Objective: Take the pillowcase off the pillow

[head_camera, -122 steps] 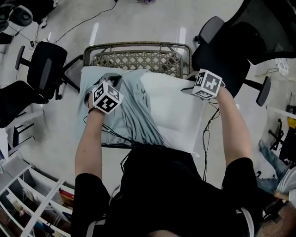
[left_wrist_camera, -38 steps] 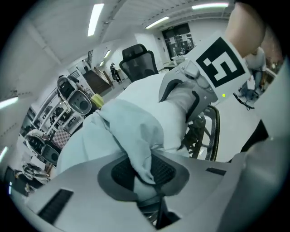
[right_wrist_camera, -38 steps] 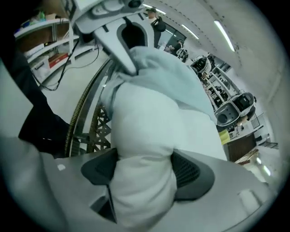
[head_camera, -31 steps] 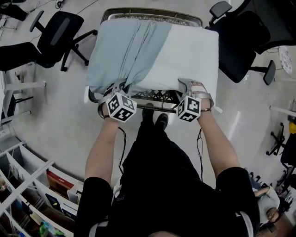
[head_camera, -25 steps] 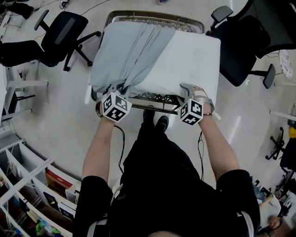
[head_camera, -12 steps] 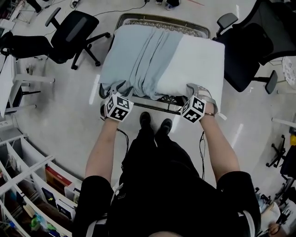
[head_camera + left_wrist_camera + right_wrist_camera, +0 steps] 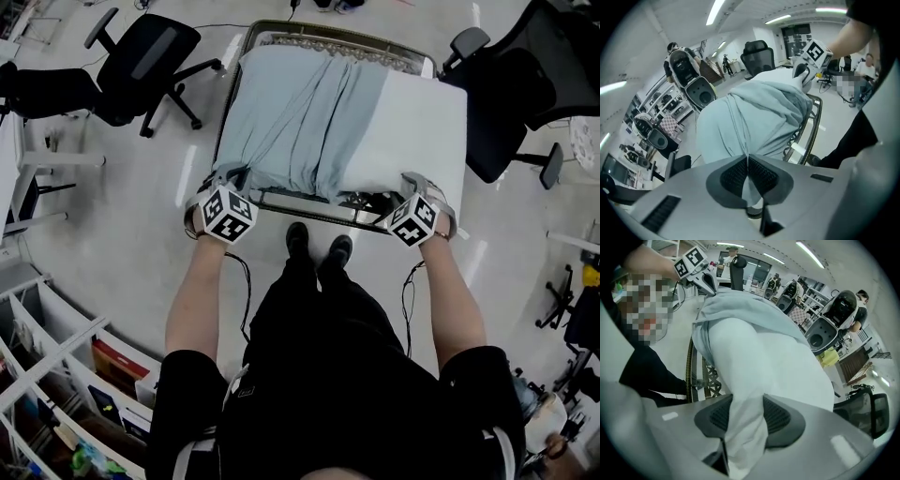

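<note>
A white pillow [image 7: 412, 122] lies on a metal lattice bench [image 7: 309, 204]. A light blue pillowcase [image 7: 300, 112] covers its left part in bunched folds. My left gripper [image 7: 231, 176] sits at the pillowcase's near left corner. Its jaws have just been closing, and in the left gripper view [image 7: 748, 161] they are shut on a thin fold of blue fabric [image 7: 754, 112]. My right gripper [image 7: 414, 186] is at the pillow's bare near right corner. Its jaws have just been closing too, and they pinch a thick wad of the white pillow [image 7: 759, 357] between the pads [image 7: 746, 413].
Black office chairs stand at the bench's left [image 7: 150, 56] and right [image 7: 511, 84]. The person's shoes [image 7: 314, 248] are at the bench's near edge. White shelving [image 7: 56, 375] fills the lower left. Cables trail from both grippers.
My left gripper has slid left along the near edge and now grips the pillowcase's corner. My right gripper has stayed at the pillow's near right corner.
</note>
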### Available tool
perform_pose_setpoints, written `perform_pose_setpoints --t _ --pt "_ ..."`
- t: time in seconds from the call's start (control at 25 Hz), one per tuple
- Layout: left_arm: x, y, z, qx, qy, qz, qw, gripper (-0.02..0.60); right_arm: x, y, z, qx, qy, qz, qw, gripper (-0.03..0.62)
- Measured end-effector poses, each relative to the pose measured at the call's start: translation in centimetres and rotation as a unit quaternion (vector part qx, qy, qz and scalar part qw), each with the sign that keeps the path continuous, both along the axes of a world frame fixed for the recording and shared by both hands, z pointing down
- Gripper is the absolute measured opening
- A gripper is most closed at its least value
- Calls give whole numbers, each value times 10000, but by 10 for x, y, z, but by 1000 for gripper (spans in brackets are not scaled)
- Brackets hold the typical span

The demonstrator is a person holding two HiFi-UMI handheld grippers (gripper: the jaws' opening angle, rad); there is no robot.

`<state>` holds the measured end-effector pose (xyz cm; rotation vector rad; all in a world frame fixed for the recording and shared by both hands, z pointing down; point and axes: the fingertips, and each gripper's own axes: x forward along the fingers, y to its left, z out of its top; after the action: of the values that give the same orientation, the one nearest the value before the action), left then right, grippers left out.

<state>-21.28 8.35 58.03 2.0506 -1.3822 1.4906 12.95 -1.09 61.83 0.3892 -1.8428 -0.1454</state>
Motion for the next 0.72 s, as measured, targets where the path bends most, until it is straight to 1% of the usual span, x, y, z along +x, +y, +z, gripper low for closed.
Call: perform_pose_setpoints --t 0.04,0.08,0.2,0.28,0.32,0.4,0.44,0.48,0.52,0.56,0.64,0.68,0.72 --pt "-5 -2 0 25 -40 76 10000 17 0 0 -2 -7 -16 57 10000 192" --pt "-9 -4 -1 49 -1 105 9999 17 0 0 -3 -13 -26 108 9999 192" --pt "-9 -10 -4 188 384 87 9990 17 -2 2 -8 1 87 146 9999 192" --pt "-2 -6 -10 445 467 185 9977 27 -3 3 -10 -11 190 165 9997 209" --pt "0 -1 -12 571 456 185 9972 51 -4 3 -12 -12 230 187 9996 224" --pt "-4 12 -13 663 473 63 9967 144 -8 7 -18 82 320 129 9994 265" --pt "-7 19 -11 622 502 -7 9968 183 -12 10 -23 174 330 28 9993 277" --pt "-11 26 -6 538 511 -47 9972 207 -19 13 -27 269 278 -98 9992 281" --pt "-14 31 1 430 476 -44 9979 217 -27 18 -32 345 162 -227 9990 281" --pt "-17 34 9 321 395 -5 9987 225 -39 22 -37 388 11 -348 9986 282" --pt "-23 34 20 174 205 101 9996 227 -62 29 -35 336 -185 -582 9976 324" --pt "-25 31 24 120 145 147 9997 227 -71 31 -27 251 -136 -700 9971 352" --pt "-25 29 27 50 96 203 9997 225 -77 33 -15 170 22 -816 9965 379"
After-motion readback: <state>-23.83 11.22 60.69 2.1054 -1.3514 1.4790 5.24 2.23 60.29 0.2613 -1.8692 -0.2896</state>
